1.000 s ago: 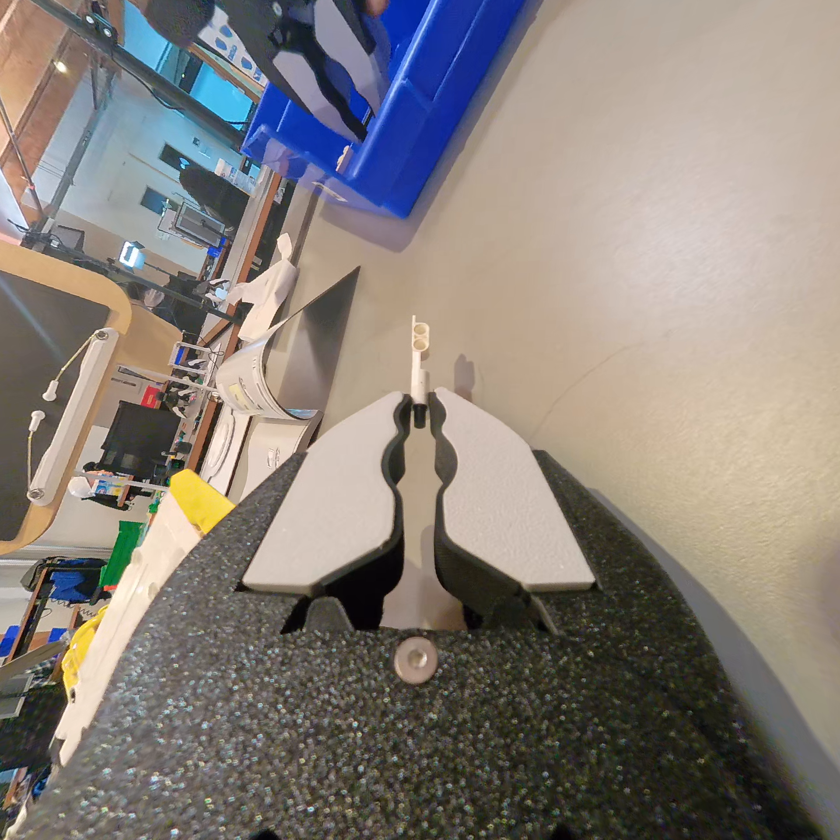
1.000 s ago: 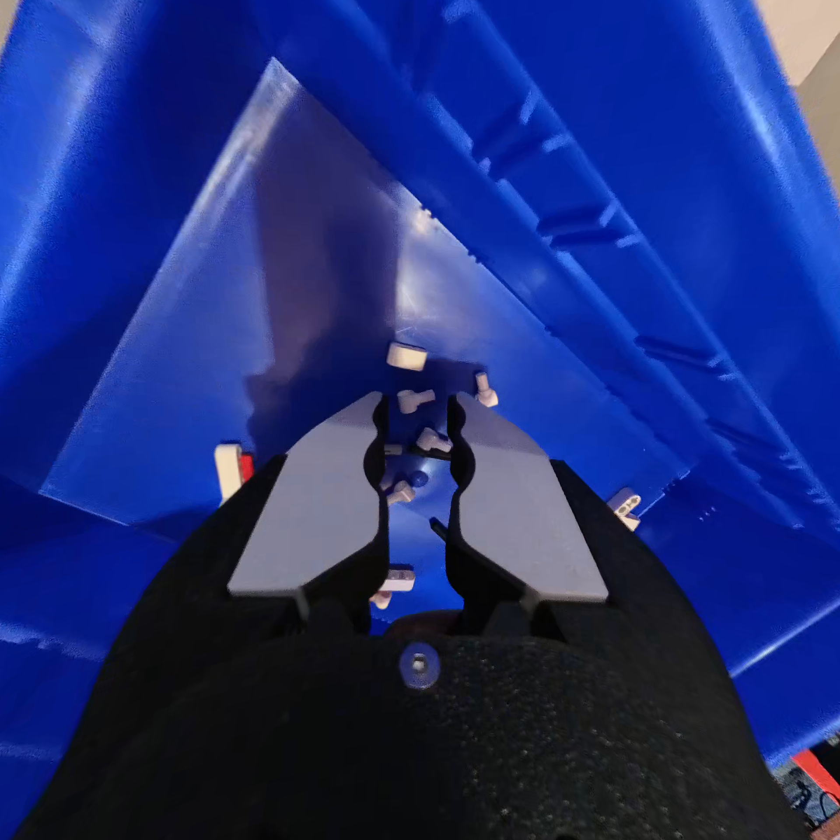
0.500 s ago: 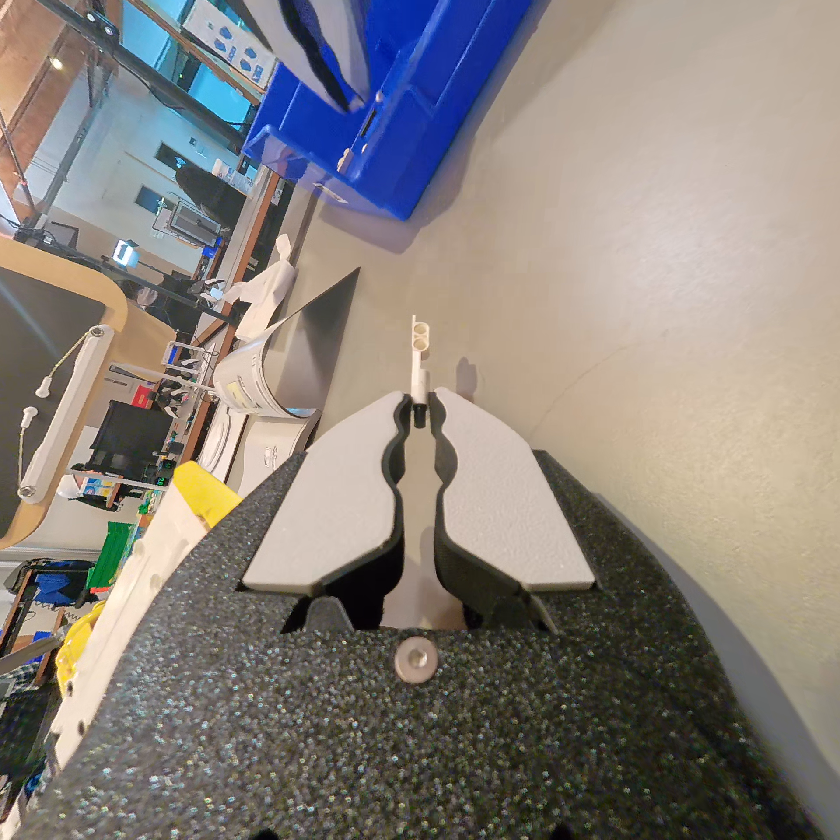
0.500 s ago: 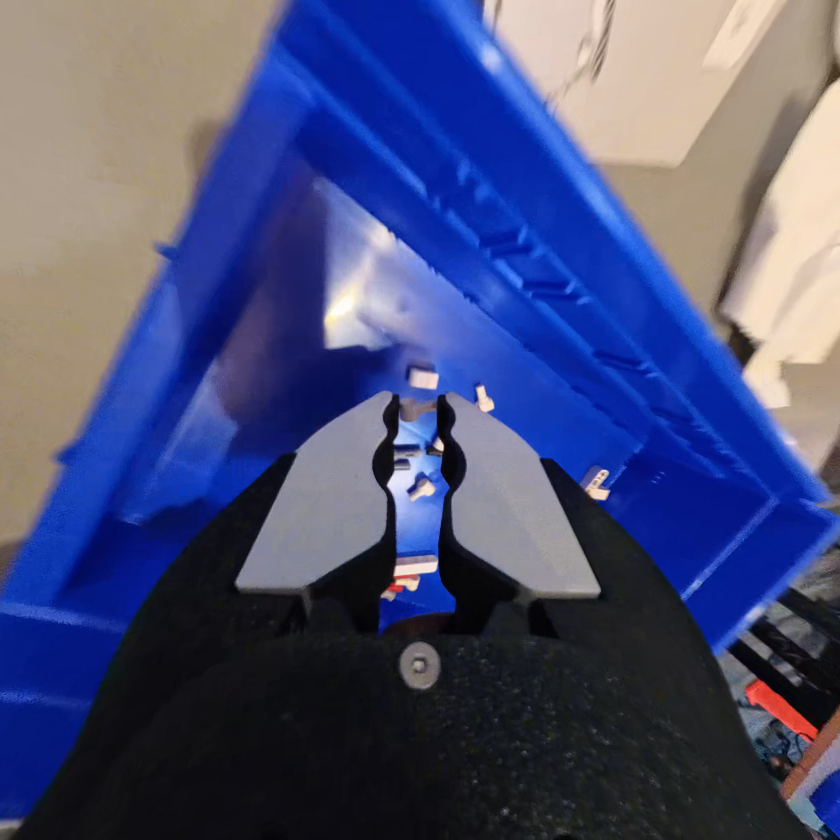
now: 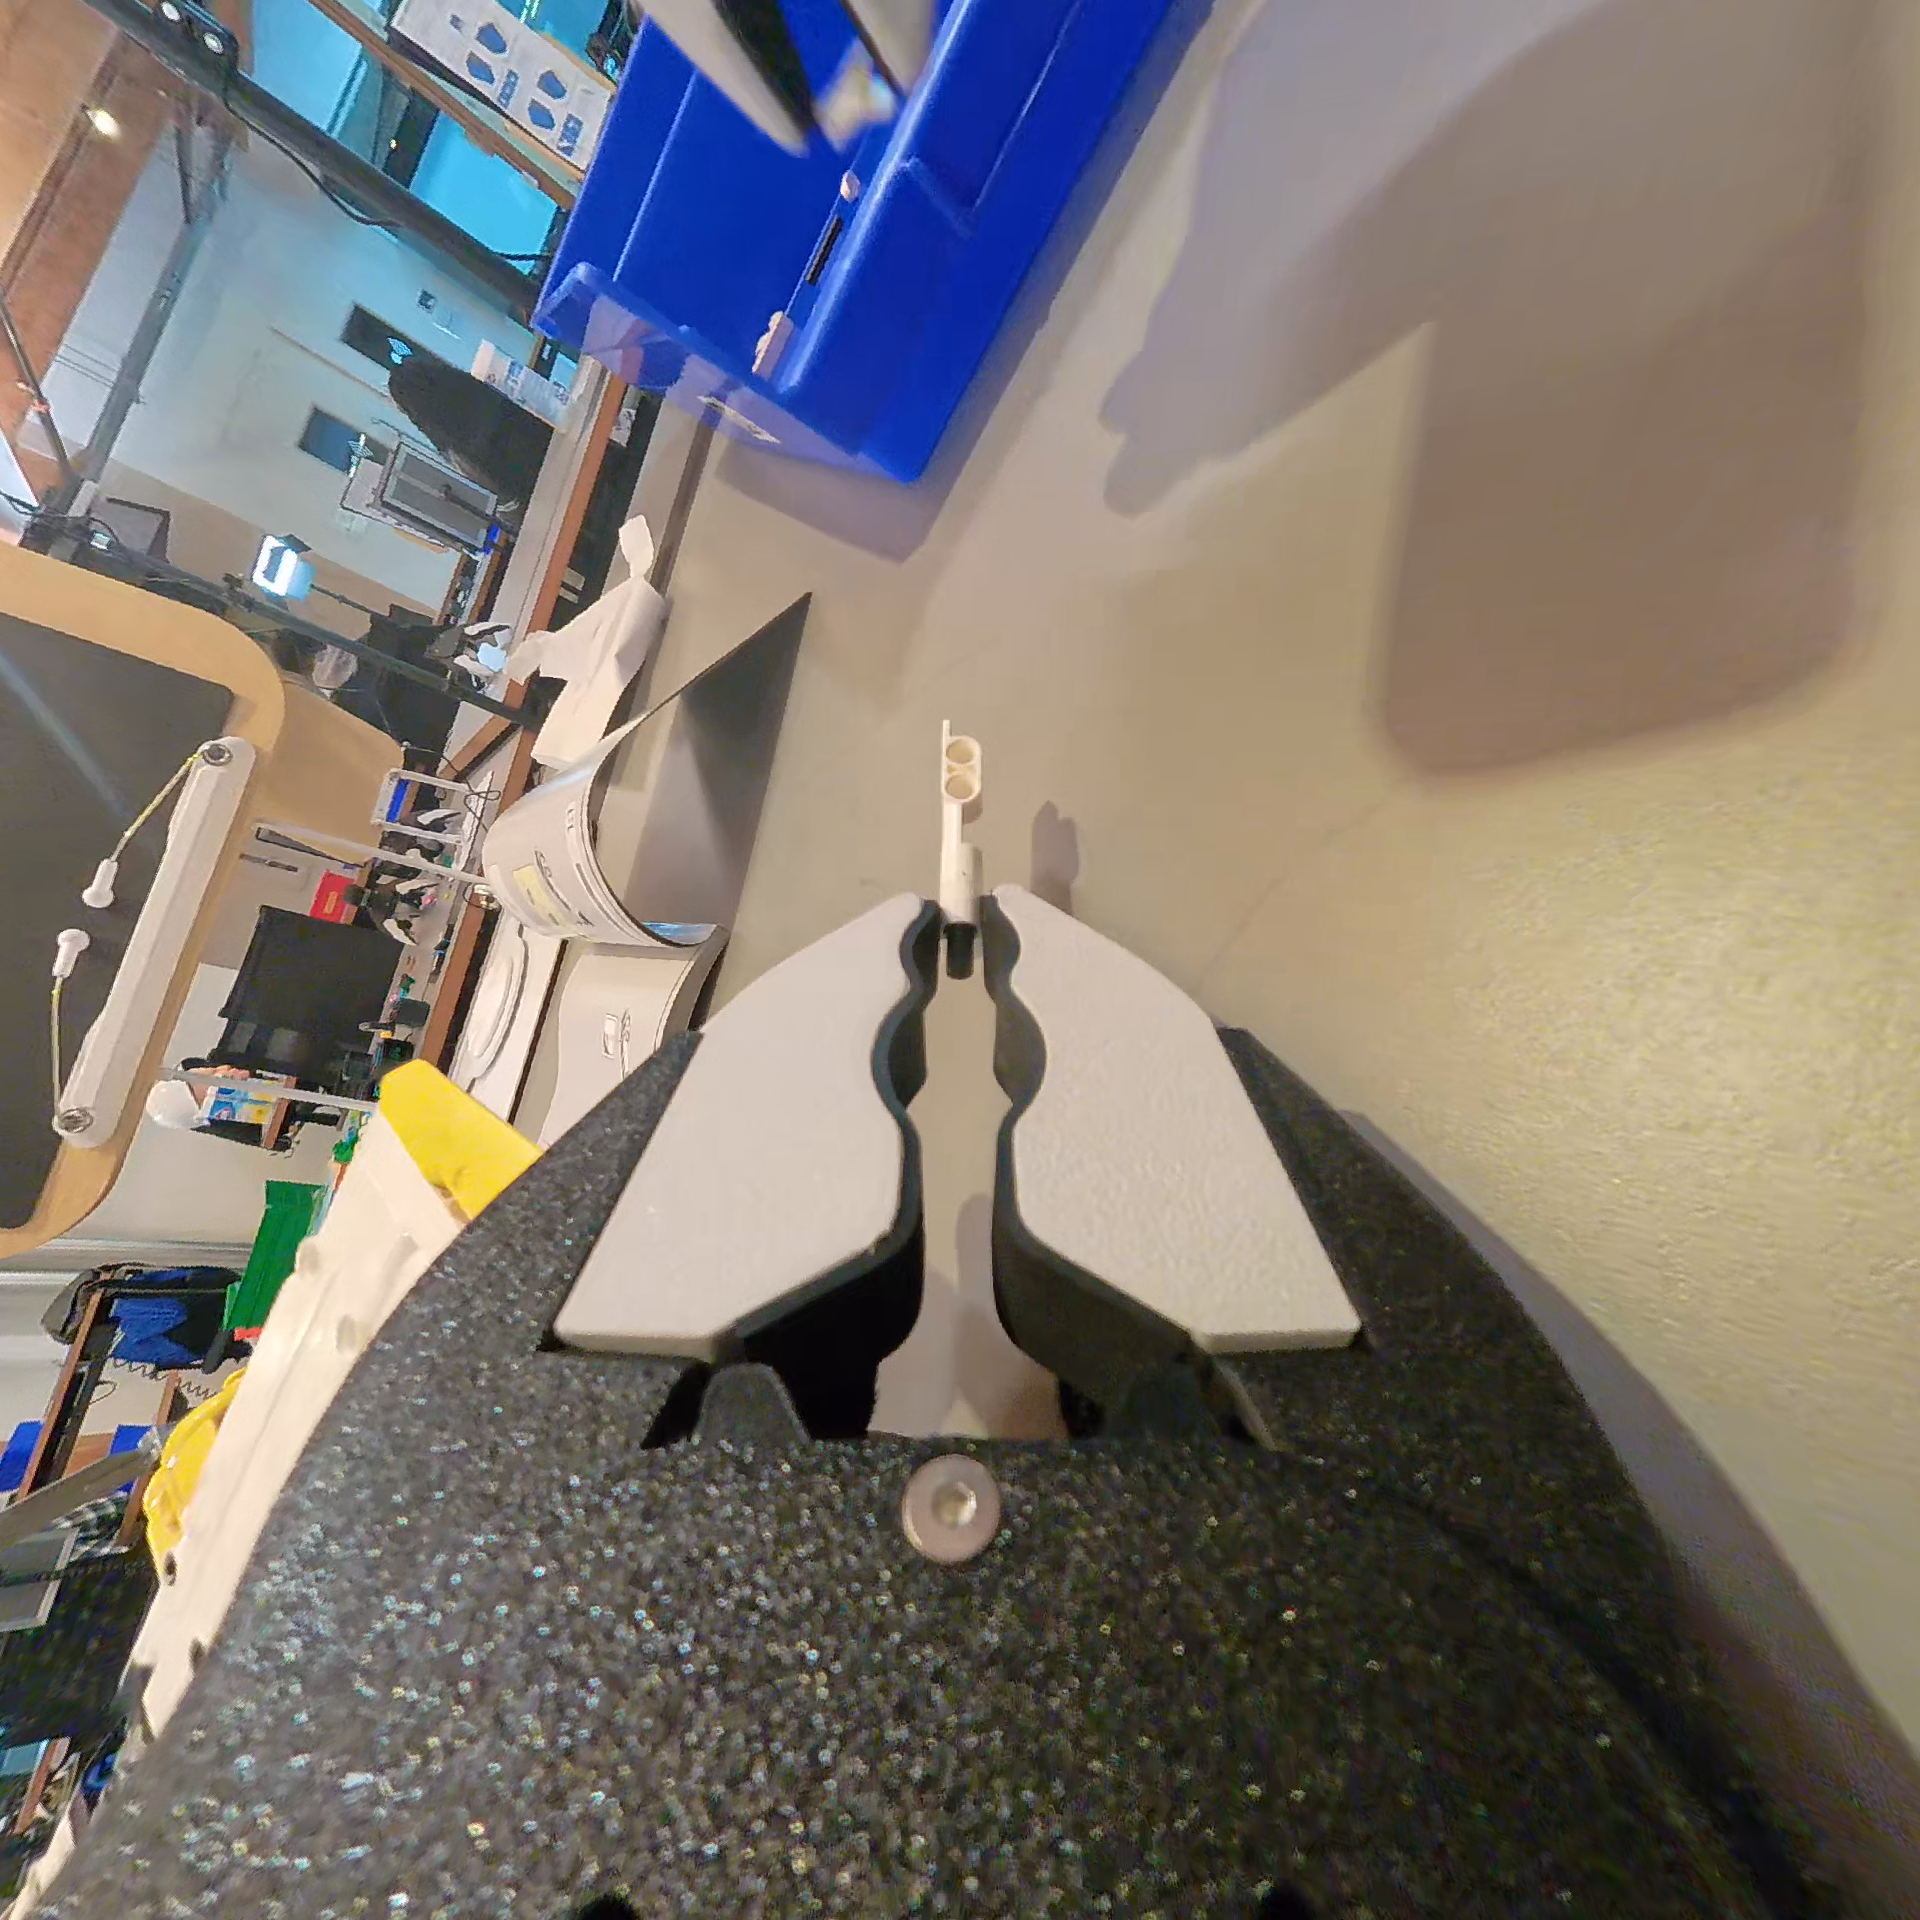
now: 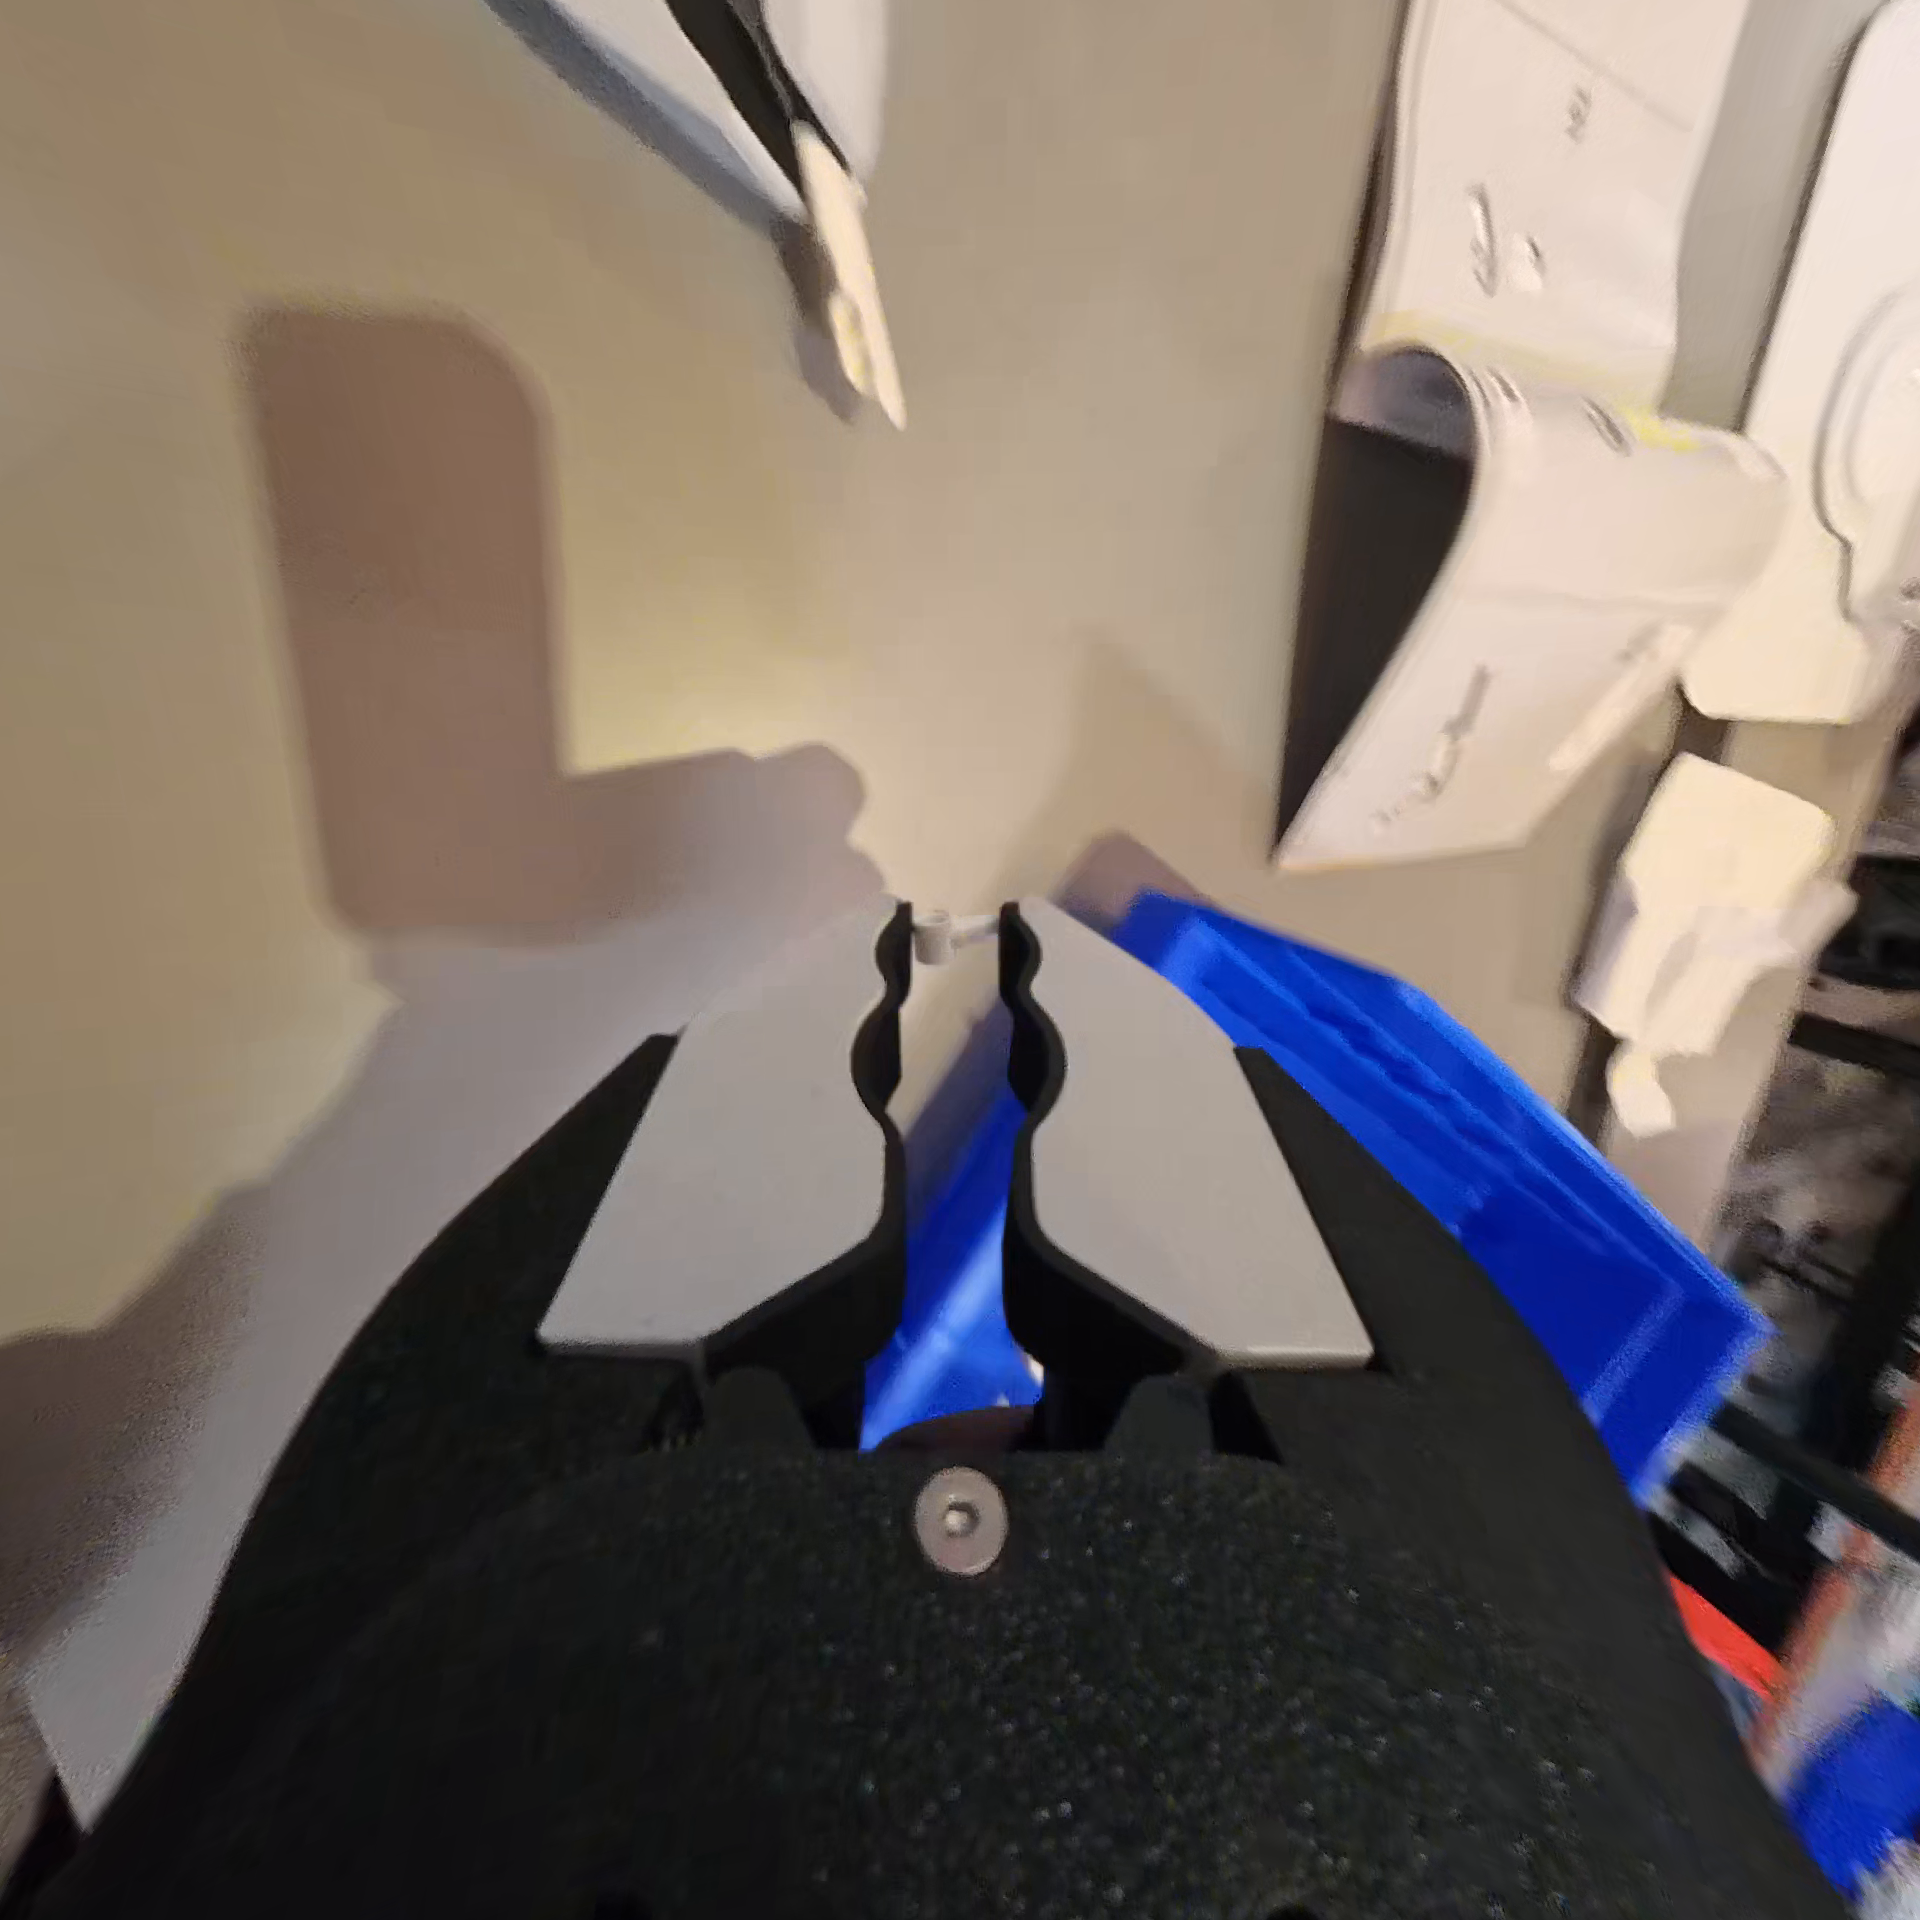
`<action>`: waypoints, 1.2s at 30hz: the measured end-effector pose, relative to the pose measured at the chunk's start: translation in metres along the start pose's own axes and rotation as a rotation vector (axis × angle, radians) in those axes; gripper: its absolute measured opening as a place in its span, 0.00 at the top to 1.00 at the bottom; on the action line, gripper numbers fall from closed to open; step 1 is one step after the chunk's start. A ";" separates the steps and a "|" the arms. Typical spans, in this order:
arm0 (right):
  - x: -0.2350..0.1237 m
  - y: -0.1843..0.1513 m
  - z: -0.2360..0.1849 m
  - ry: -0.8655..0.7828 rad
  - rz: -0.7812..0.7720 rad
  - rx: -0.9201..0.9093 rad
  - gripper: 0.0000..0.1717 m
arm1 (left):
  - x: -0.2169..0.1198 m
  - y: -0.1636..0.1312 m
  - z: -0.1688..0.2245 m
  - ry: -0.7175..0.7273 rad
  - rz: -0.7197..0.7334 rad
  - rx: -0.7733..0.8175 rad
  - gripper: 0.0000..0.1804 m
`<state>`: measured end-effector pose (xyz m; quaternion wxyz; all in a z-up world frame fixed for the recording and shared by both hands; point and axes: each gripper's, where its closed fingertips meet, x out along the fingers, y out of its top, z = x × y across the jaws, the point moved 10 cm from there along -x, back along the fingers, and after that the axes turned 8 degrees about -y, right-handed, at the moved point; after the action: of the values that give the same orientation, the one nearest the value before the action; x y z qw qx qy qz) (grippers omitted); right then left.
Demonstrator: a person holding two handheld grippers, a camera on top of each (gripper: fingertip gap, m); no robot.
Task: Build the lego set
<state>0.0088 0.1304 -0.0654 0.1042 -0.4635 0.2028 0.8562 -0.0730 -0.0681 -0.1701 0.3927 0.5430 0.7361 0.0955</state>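
In the left wrist view, the left gripper pinches a white part by its lower end; the part juts beyond the fingertips over the table, and a blue bin sits far ahead. In the right wrist view, the right gripper clamps a small white peg crosswise at its tips, the bin just to the right of its 2 fingers.
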 end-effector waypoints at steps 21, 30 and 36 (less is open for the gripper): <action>-0.004 -0.027 0.017 -0.055 0.181 0.309 0.83 | -0.007 -0.002 0.003 -0.011 0.008 0.004 0.96; 0.059 -0.150 0.105 0.039 -0.287 0.335 0.86 | -0.007 -0.002 0.003 -0.016 0.011 -0.005 0.96; 0.083 -0.163 0.115 0.128 -0.312 0.320 0.86 | -0.007 -0.003 0.001 -0.022 0.014 -0.015 0.96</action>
<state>-0.0636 0.3266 -0.1188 0.2942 -0.5204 0.2680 0.7555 -0.0733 -0.0754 -0.1694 0.4043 0.5463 0.7270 0.0978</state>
